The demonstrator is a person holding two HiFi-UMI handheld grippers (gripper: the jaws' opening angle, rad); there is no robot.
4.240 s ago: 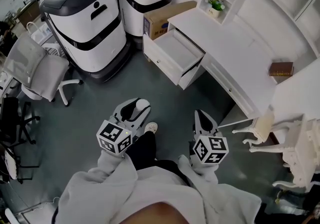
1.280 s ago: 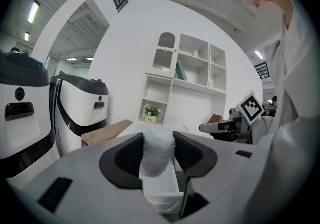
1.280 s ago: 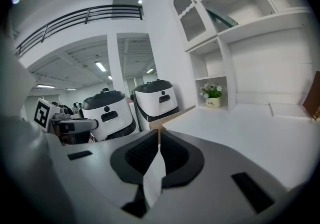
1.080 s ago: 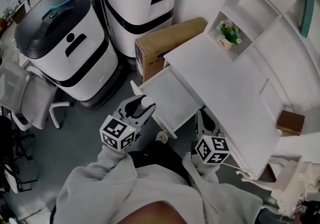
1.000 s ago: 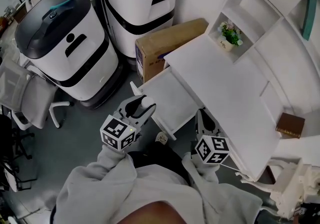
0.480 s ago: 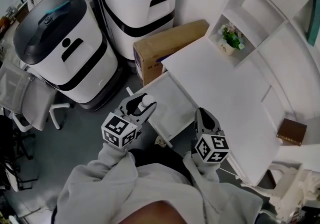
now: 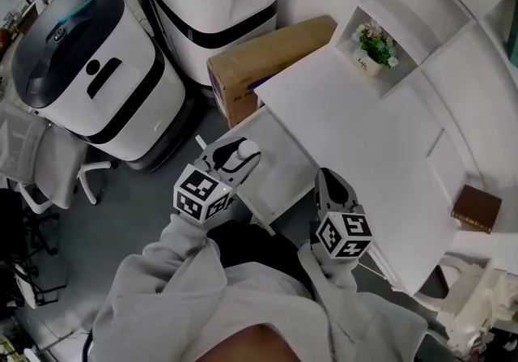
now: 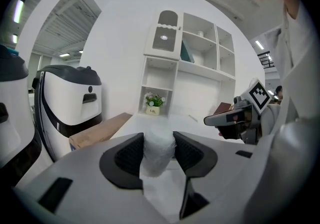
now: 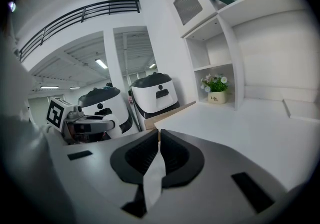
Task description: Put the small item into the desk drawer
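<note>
White desk fills the head view, with the drawer pulled out beneath its edge and a box and two machines behind. I've got the left gripper above the drawer's near corner, the item showing at its tip. The right gripper sits just beside the drawer's other end. Left gripper view now: both pads pressed on the item, a white wrapped lump, with a plant on the desk beyond. Right gripper view: jaws drawn together, nothing between them, left gripper off to the side.
</note>
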